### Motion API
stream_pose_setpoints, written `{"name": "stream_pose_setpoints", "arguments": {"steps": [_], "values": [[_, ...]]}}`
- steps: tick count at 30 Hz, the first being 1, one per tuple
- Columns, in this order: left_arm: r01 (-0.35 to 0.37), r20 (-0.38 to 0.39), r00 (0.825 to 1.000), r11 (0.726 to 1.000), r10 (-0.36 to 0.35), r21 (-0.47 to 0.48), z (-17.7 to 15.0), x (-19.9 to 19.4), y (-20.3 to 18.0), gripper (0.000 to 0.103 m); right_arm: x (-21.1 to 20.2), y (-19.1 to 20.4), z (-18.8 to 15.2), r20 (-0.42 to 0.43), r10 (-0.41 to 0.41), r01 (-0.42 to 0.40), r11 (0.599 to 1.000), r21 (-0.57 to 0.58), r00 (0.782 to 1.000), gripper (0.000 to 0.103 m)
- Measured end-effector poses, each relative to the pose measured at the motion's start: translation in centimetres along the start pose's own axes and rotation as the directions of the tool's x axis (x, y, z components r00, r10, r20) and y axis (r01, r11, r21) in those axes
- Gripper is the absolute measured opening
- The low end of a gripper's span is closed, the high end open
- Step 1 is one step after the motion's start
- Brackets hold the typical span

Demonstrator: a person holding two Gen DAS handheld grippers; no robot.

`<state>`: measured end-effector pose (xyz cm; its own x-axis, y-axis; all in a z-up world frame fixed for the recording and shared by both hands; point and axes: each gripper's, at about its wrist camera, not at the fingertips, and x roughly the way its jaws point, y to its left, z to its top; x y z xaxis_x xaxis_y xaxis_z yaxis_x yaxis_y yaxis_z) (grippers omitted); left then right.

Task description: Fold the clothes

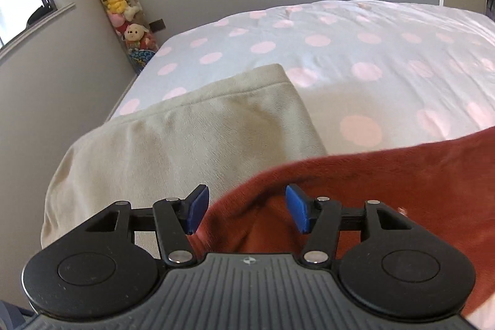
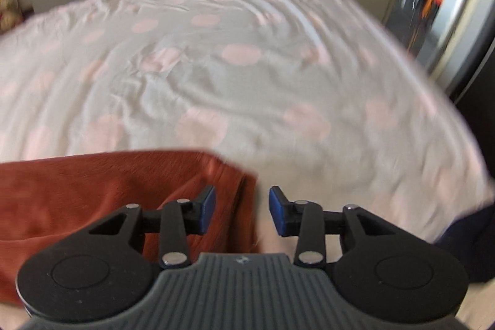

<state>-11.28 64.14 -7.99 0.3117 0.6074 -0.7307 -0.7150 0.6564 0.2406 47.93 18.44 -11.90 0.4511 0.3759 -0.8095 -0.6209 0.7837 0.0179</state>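
Left hand-held gripper (image 1: pixel 244 211), right hand-held gripper (image 2: pixel 241 211): both released, empty. Red garment (image 1: pixel 386 175) at 6 o'clock on bed (image 1: pixel 340 57): likely soft, light fleece; grip edges.

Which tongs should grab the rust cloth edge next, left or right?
Left, probably. The left tongs are open with a raised fold of the rust cloth already between the pads. The right tongs, also open, sit at the cloth's corner, mostly over the spotted bedsheet.

A rust-red garment (image 1: pixel 386 175) lay spread on the bed, its left edge overlapping a folded beige garment (image 1: pixel 185 138).
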Motion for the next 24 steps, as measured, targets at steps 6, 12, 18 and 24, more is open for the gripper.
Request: {"name": "stream_pose_setpoints", "arguments": {"steps": [6, 12, 18, 24], "values": [[0.027, -0.034, 0.999, 0.998, -0.029, -0.059, -3.3, -3.0, -2.0, 0.053, -0.3, -1.2, -5.1, -0.012, 0.109, -0.105, 0.973, 0.205, 0.994, 0.039], [0.025, -0.067, 0.997, 0.959, -0.046, -0.284, -9.6, -3.8, -4.4, 0.053, 2.0, -1.9, -6.7, 0.021, 0.168, -0.162, 0.9, 0.405, 0.986, 0.039], [-0.017, -0.127, 0.991, 0.919, -0.036, -0.394, -14.7, -2.2, -6.5, 0.053, 2.0, 0.3, -6.2, 0.059, 0.091, -0.107, 0.915, 0.39, 0.994, 0.026], [0.013, -0.133, 0.987, 0.879, -0.086, -0.477, -15.5, -1.3, -5.3, 0.055, 0.4, 2.4, -4.6, 0.047, -0.157, 0.146, 0.973, 0.181, 0.987, 0.023]]}}
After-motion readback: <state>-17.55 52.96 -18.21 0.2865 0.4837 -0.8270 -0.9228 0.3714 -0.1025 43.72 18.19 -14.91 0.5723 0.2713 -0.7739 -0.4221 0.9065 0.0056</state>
